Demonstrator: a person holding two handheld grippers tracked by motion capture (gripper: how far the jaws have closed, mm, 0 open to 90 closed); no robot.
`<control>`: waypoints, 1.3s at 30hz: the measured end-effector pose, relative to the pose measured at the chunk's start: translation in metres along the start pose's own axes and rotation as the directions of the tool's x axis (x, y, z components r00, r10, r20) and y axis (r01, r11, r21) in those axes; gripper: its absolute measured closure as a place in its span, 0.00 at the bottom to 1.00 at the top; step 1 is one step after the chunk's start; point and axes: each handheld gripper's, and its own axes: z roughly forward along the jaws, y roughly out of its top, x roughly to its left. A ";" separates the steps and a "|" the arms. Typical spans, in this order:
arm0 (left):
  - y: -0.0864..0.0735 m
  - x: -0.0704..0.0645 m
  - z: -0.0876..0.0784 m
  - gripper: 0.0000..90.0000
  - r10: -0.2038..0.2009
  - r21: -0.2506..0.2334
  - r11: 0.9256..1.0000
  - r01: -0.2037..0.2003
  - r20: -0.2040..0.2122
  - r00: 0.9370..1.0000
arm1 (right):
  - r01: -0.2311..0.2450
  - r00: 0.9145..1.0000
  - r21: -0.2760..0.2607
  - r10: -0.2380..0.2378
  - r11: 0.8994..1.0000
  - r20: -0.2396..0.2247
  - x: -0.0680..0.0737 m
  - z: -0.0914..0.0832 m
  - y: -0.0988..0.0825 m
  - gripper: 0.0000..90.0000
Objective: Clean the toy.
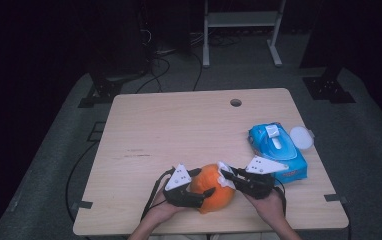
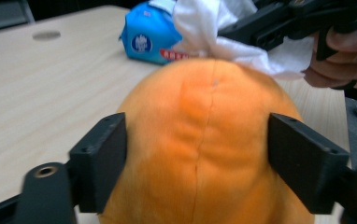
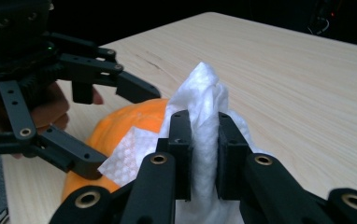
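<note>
the right gripper (image 3: pixel 203 154) has its fingers (image 3: pixel 181 149) pressed together on a bunched white wipe (image 3: pixel 204 100), and the wipe is pinched firmly between them, with a loose part of it lying on top of the orange ball-like thing (image 3: pixel 120 126). the left gripper (image 2: pixel 197 163) has its fingers (image 2: pixel 99 161) spread wide around the same orange thing (image 2: pixel 204 140), one at each side of it; they seem to touch its sides, so i judge it is held steady for wiping. in the high view the orange thing (image 1: pixel 214 192) sits on the wooden surface (image 1: pixel 179 130) near the front edge, between the left gripper (image 1: pixel 199 192) and the right gripper (image 1: pixel 231 177). as for progress, the wipe is already taken and brought onto the orange thing, so i think the wiping is at its start or in the middle; how much of the skin is cleaned i cannot tell, and putting the wipe away is not yet done. counted: two grippers, one wipe in use, one orange thing, one blue pack of wipes (image 1: pixel 277 150) at the right side of the surface, and one small round white lid (image 1: pixel 301 137) just beside the pack
</note>
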 end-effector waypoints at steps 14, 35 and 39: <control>-0.003 0.000 0.003 0.30 -0.016 0.011 1.000 0.016 -0.007 1.000 | -0.134 0.987 0.077 0.126 0.988 0.096 -0.033 0.001 -0.017 0.87; -0.002 -0.013 0.009 0.30 0.037 0.018 0.999 -0.037 -0.023 0.999 | -0.056 0.998 0.003 0.056 0.998 -0.028 -0.003 -0.003 0.004 0.87; 0.004 -0.009 0.002 0.21 0.030 0.007 1.000 -0.030 -0.003 1.000 | -0.052 0.998 0.036 0.053 0.998 -0.035 -0.003 0.004 -0.003 0.87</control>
